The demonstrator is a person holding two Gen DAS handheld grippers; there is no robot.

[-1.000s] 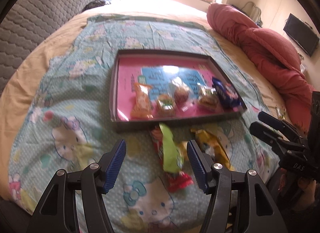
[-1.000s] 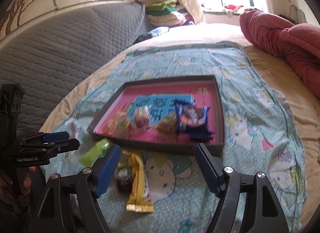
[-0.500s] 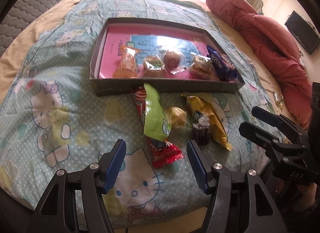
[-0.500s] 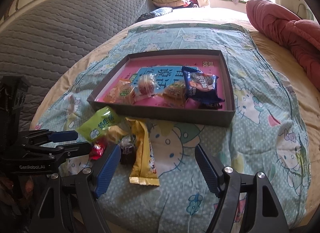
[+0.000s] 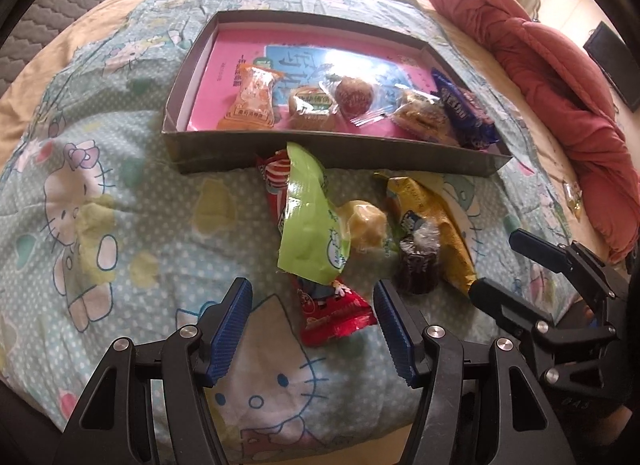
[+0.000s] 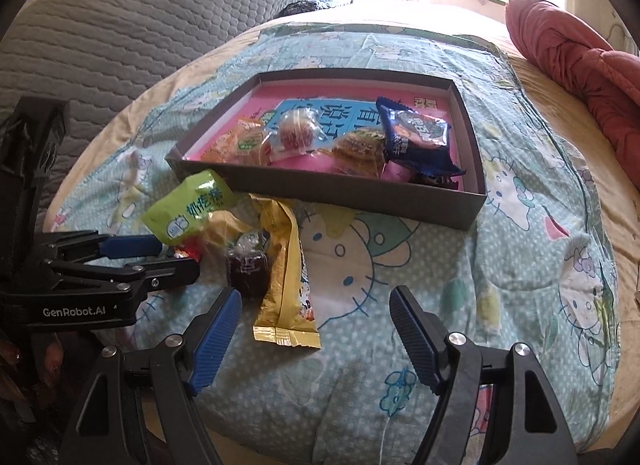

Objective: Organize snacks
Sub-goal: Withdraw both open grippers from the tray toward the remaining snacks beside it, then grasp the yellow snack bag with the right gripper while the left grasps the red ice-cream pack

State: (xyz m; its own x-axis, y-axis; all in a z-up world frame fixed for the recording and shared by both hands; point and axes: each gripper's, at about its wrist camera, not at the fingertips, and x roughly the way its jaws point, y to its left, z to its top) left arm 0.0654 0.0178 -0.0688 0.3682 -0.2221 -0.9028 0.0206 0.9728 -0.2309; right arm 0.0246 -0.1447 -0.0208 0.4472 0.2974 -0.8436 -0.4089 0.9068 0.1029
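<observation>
Blue ribbed pads line both fingers of the left hand-held gripper (image 5: 312, 329), whose jaws stand spread with nothing pinched; the bottom end of a red packet (image 5: 332, 313) lies on the bedspread (image 5: 132, 233) in the gap between them. The right hand-held gripper (image 6: 316, 337) is likewise spread and empty, above the lower end of a long yellow packet (image 6: 286, 285); it also shows at the right edge of the left wrist view (image 5: 520, 269).

Just past the pads, the loose snacks lie in a small heap on the cartoon-cat bedspread. A green packet (image 5: 312, 221) rests across the red one. Beside it sits a pale yellow wrapped sweet (image 5: 366, 225), then a small dark wrapped sweet (image 5: 418, 265) touching the yellow packet's side.

Behind the heap stands a shallow grey box (image 5: 320, 149) with a pink printed floor, its near wall just beside the top of the green and red packets. Inside, along the near wall, five snacks lie in a row: an orange packet (image 5: 252, 101), a small cake in clear wrap (image 5: 312, 107), a round reddish bun (image 5: 354, 95), a brown pastry (image 5: 420, 117) and a dark blue biscuit packet (image 5: 460, 109).

Farther off, a red quilt (image 5: 552, 77) is bunched at the bed's right side, and a grey quilted headboard (image 6: 120, 25) rises on the left.
</observation>
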